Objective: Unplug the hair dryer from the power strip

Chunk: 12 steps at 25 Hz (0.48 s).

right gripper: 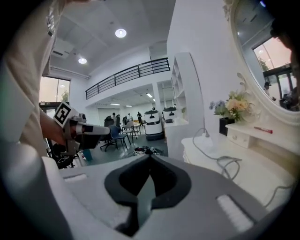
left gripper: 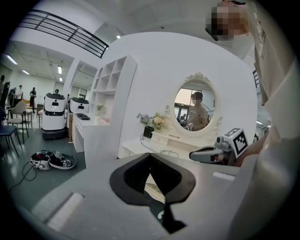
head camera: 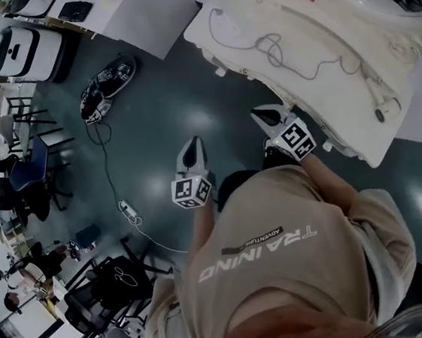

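Over the dark floor (head camera: 187, 91), just short of the white dressing table (head camera: 333, 112), the left gripper (head camera: 192, 153) and right gripper (head camera: 269, 116) both have their jaws pressed together on nothing. The hair dryer (head camera: 386, 106) lies at the table's right end, with its cord (head camera: 298, 67) looping across the top.

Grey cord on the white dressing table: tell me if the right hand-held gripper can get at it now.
Probably yes. The right hand-held gripper hangs beside the table, with nothing between it and the cord; its shut jaws must open first.
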{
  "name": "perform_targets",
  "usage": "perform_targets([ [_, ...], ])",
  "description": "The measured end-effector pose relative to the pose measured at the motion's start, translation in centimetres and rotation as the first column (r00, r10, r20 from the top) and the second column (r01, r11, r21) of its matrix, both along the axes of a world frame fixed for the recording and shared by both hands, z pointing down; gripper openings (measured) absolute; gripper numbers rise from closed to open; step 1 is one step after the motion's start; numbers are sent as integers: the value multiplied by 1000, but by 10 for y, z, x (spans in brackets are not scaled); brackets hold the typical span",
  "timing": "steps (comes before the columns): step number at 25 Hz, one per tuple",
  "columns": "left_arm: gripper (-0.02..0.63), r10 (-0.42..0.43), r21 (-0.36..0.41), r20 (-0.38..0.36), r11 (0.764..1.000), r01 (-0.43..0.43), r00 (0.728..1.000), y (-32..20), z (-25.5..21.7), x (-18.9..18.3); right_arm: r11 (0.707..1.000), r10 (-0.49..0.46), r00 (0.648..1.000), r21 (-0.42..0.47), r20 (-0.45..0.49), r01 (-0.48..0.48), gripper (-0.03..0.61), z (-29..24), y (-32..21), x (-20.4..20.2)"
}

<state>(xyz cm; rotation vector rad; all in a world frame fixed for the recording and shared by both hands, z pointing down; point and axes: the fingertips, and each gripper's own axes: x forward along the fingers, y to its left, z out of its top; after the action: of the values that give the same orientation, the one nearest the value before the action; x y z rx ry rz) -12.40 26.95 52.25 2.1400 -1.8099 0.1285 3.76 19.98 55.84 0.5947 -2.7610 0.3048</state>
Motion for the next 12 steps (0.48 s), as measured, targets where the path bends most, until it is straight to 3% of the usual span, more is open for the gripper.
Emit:
perform_targets([
  [3, 6, 30, -24, -4, 999, -30, 1000, -25, 10, -1, 997, 77, 996, -23, -37, -78, 5, 9, -29, -6],
  [6, 6, 64, -43, -20, 997, -65, 998, -49, 21, -6, 996, 79, 995, -35, -59, -81, 5, 16, -51, -18],
  [12, 6, 146, -31, -56, 989, -147, 988, -99, 31, -51, 991, 131, 986, -22, -104, -134, 5, 17, -90, -59],
])
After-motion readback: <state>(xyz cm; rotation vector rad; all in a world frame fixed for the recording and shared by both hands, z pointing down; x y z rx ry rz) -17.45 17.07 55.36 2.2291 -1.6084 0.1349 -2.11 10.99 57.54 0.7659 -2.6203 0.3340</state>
